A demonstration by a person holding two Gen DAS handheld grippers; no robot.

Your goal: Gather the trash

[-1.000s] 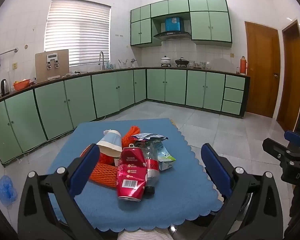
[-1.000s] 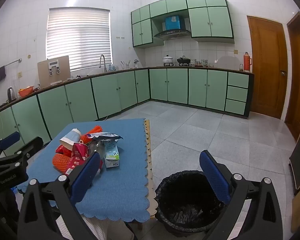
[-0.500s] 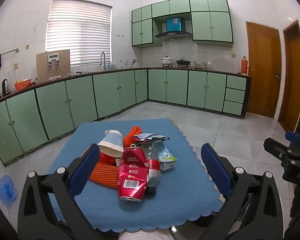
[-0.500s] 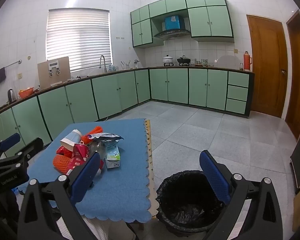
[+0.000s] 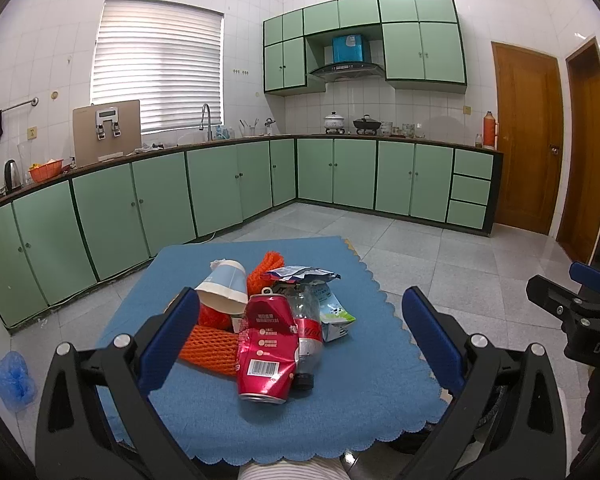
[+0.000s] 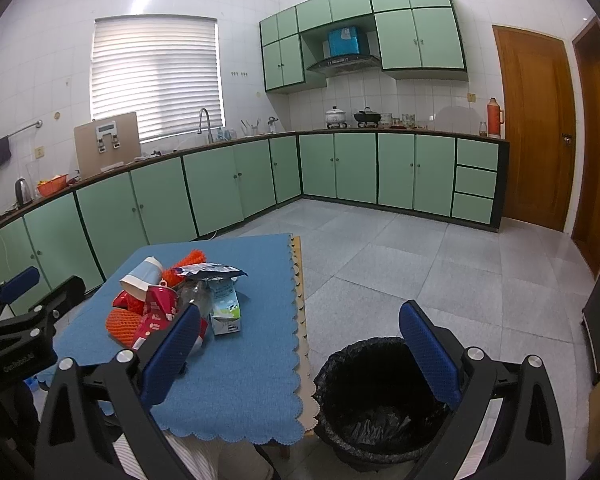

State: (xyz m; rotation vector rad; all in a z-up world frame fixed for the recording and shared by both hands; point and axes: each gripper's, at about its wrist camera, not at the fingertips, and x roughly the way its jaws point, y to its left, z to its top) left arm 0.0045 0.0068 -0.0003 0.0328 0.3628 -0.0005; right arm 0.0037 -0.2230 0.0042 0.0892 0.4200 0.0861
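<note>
A heap of trash lies on the blue-clothed table (image 5: 364, 412): a crushed red can (image 5: 266, 354), a clear plastic bottle (image 5: 310, 326), orange foam netting (image 5: 210, 346), a tipped paper cup (image 5: 224, 286), a foil wrapper (image 5: 300, 273) and a small milk carton (image 5: 336, 318). My left gripper (image 5: 300, 340) is open, held over the table's near edge with the heap framed between its fingers. My right gripper (image 6: 300, 344) is open too, hovering between the table (image 6: 252, 376) and a black-bagged trash bin (image 6: 376, 396) on the floor. The same heap (image 6: 172, 300) sits left of it.
Green cabinets (image 5: 220, 188) line the left and back walls. Wooden doors (image 5: 528, 136) stand at the right. A blue bag (image 5: 14, 374) lies on the floor at left. Open tiled floor (image 6: 440, 264) stretches beyond the table and bin.
Both views have drifted only slightly; the grippers stay open and the trash has not moved.
</note>
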